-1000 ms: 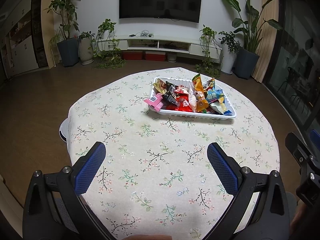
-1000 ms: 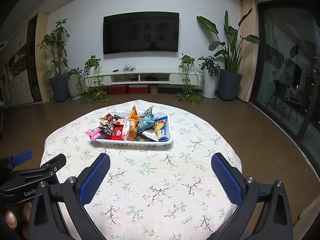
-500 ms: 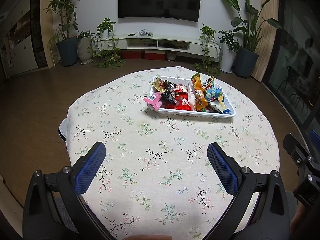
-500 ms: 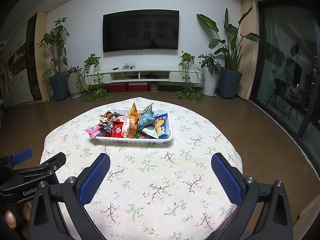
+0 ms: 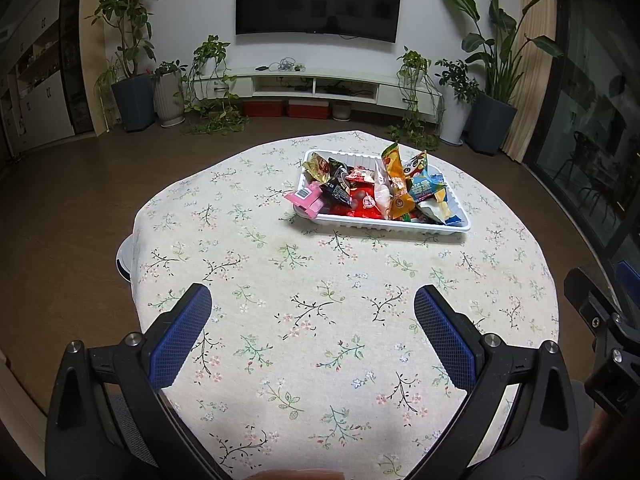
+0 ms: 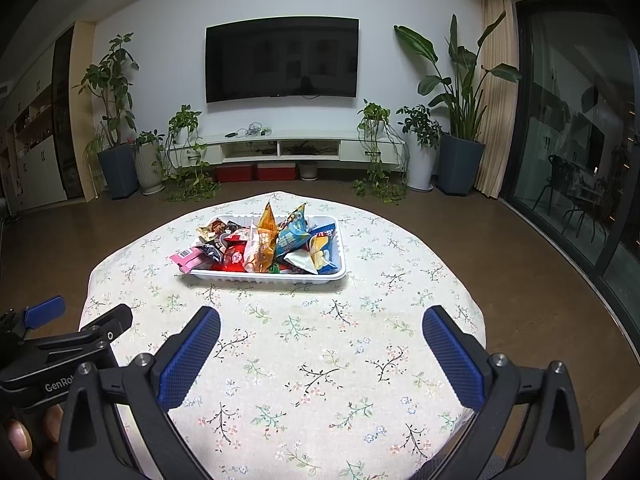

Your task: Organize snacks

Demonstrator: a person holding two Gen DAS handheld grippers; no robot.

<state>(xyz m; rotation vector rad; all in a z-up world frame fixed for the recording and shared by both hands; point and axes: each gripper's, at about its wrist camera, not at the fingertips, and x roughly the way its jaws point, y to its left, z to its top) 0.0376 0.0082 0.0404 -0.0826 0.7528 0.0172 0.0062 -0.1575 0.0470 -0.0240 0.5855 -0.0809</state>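
Note:
A white plastic tray [image 5: 384, 225] [image 6: 264, 278] sits on the far half of a round table with a floral cloth [image 5: 320, 320] [image 6: 300, 352]. It holds several snack packets: an orange one [image 5: 394, 184] [image 6: 267, 236], a blue one [image 5: 424, 188] [image 6: 292, 236], red ones, a dark one, and a pink packet [image 5: 306, 198] [image 6: 186, 258] that hangs over its left edge. My left gripper [image 5: 312, 328] is open and empty over the near table. My right gripper [image 6: 320, 344] is open and empty, also short of the tray.
The left gripper's body shows at the lower left of the right wrist view [image 6: 60, 352]. Beyond the table are a wooden floor, a TV [image 6: 282, 58] on the wall, a low white console [image 6: 280, 148] and potted plants [image 6: 460, 120]. Glass doors stand on the right.
Both views shift slightly, the tray sitting a little lower and nearer in frame; both grippers stay open and empty.

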